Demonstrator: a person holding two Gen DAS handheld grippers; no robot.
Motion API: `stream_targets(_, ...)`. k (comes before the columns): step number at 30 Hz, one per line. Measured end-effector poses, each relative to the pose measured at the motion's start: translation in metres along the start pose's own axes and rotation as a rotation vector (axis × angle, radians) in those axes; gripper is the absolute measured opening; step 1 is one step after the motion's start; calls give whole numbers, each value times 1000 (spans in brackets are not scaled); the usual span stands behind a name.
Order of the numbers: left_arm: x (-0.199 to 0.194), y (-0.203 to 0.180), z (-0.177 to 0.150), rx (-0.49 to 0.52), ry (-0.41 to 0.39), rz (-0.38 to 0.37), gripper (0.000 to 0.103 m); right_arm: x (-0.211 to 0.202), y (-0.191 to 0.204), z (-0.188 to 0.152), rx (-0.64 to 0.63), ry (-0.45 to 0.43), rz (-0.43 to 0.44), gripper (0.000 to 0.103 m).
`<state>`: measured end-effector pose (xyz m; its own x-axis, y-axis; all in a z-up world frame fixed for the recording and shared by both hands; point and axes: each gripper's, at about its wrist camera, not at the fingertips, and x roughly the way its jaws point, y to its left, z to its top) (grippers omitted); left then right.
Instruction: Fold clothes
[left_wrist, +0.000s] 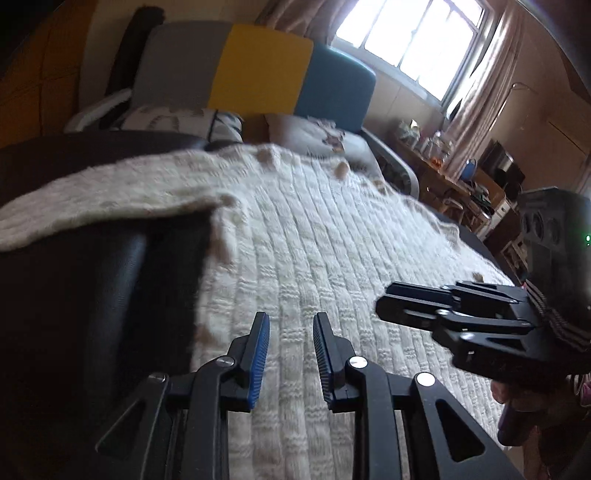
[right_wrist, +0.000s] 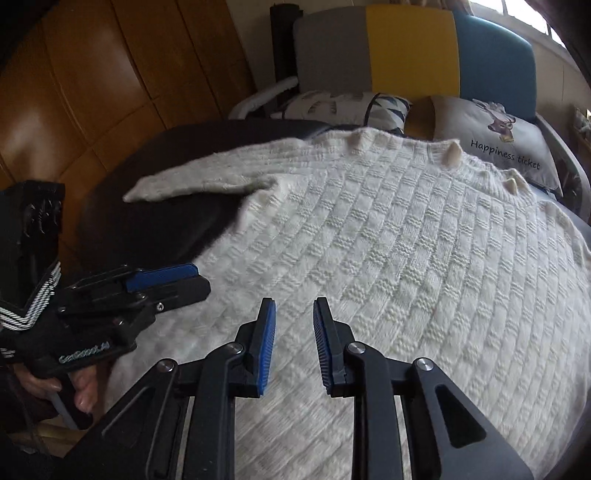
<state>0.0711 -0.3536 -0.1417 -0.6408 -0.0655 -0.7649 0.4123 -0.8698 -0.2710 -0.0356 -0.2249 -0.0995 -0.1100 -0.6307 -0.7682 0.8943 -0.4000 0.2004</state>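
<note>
A cream knitted sweater lies spread flat on a dark surface, with one sleeve stretched out to the left. It fills most of the right wrist view. My left gripper is open and empty, low over the sweater's near hem. My right gripper is open and empty, also over the near hem. Each gripper shows in the other's view: the right one at right, the left one at left.
Two printed pillows and a grey, yellow and blue headboard stand behind the sweater. A wooden wardrobe is at the left. A cluttered desk and a bright window are at the right.
</note>
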Motion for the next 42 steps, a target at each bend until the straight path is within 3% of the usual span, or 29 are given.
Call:
stream_targets(6, 1, 6, 6, -18, -7, -44, 22, 5, -12, 23, 8, -28, -2, 24)
stream_targets(9, -13, 12, 24, -36, -68, -77, 24, 7, -19, 35, 12, -42, -3, 24)
stream_targets(12, 3, 12, 33, -22, -27, -17, 25, 12, -27, 48, 19, -52, -9, 24)
stream_targets(14, 10, 17, 33, -33, -17, -30, 24, 32, -40, 58, 42, -13, -50, 24)
stream_targets(16, 17, 22, 34, -43, -11, -47, 24, 61, -51, 54, 46, 88, -67, 24)
stream_targets(21, -11, 41, 85, 7, -155, -76, 24, 50, -54, 82, -14, 13, -19, 24)
stream_targets(25, 5, 75, 137, -8, -179, -2, 24, 52, -68, 129, -5, -64, -5, 24)
stream_targets(28, 29, 105, 160, -39, -147, 81, 24, 70, -81, 157, -12, -73, -2, 24)
stream_targets(34, 70, 157, 155, -93, -73, 187, 24, 123, -90, 178, -74, -12, -47, 24)
stream_targets(40, 61, 156, 153, -78, -102, 201, 24, 144, -100, 173, -77, -19, -69, 21)
stream_targets(42, 53, 146, 158, -62, -123, 161, 24, 142, -100, 175, -88, -4, -68, 21)
